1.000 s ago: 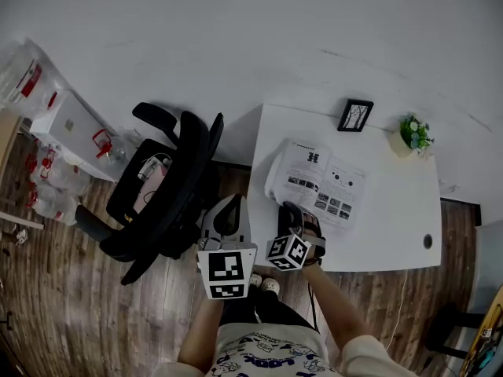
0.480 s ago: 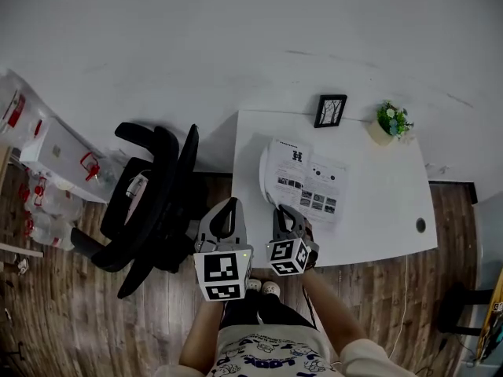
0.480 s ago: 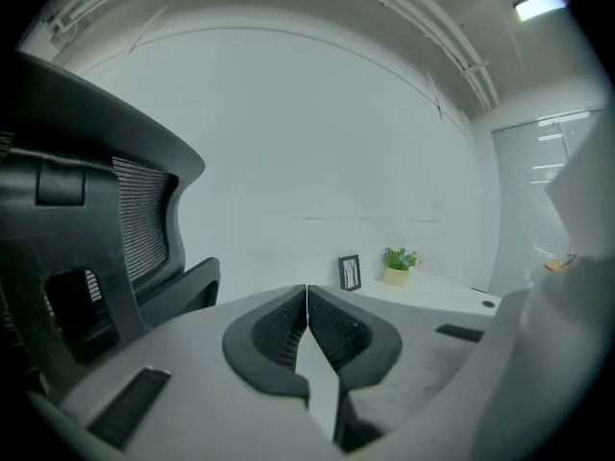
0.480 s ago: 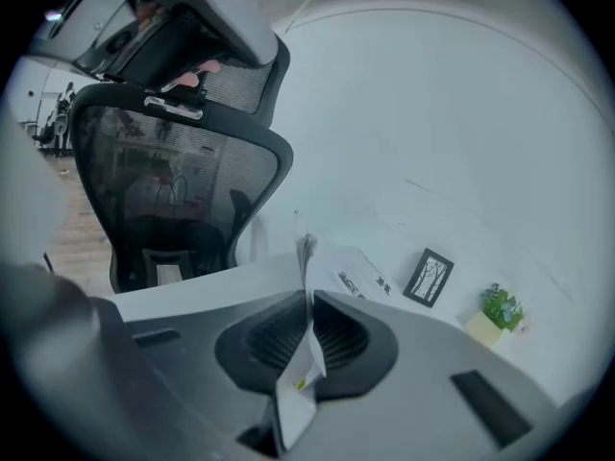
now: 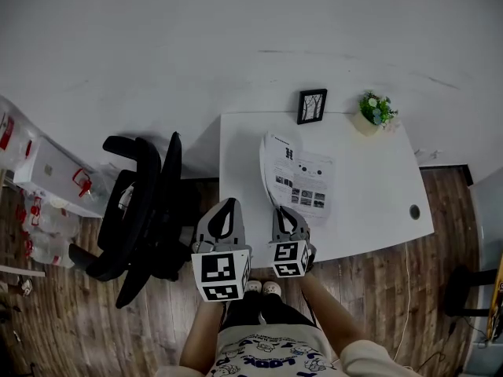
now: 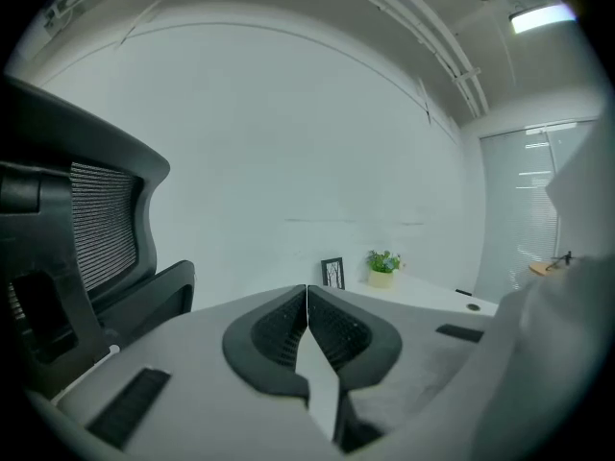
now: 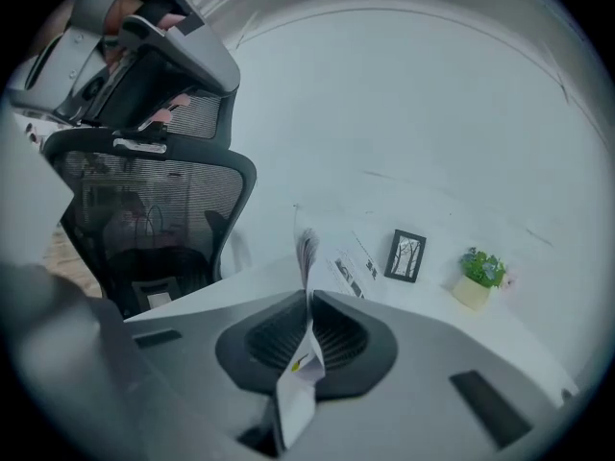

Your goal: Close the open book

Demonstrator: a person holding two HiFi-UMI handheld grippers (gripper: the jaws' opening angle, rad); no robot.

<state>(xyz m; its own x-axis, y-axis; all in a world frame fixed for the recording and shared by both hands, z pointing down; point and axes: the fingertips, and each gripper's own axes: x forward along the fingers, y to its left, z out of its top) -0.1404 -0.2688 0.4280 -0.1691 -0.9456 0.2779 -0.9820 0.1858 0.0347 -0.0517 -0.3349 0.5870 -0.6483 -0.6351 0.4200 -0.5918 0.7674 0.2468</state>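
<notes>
A white worktop (image 5: 369,187) stands against a pale wall (image 5: 196,45) over a wooden plank floor (image 5: 78,320). A small black picture frame (image 5: 312,106) and a potted plant (image 5: 375,108) stand at its far edge, and a round cable hole (image 5: 414,211) sits near its right corner. A black mesh office chair (image 5: 141,210) stands just left of the worktop. The book (image 5: 299,175) lies open on the left half of the worktop, printed pages up. The leaves along its left side curl upward. Both forearms reach forward from the bottom of the head view, side by side. The left hand-held gripper (image 5: 226,206) hangs over the floor between chair and worktop edge, pointing slightly below level. Its jaws are together with nothing between them. The right hand-held gripper (image 5: 284,212) is at the worktop's near edge by the book's near left corner. In the right gripper view its jaws are pressed together on a sheaf of pages (image 7: 307,248) that stands up edge-on from their tips.
</notes>
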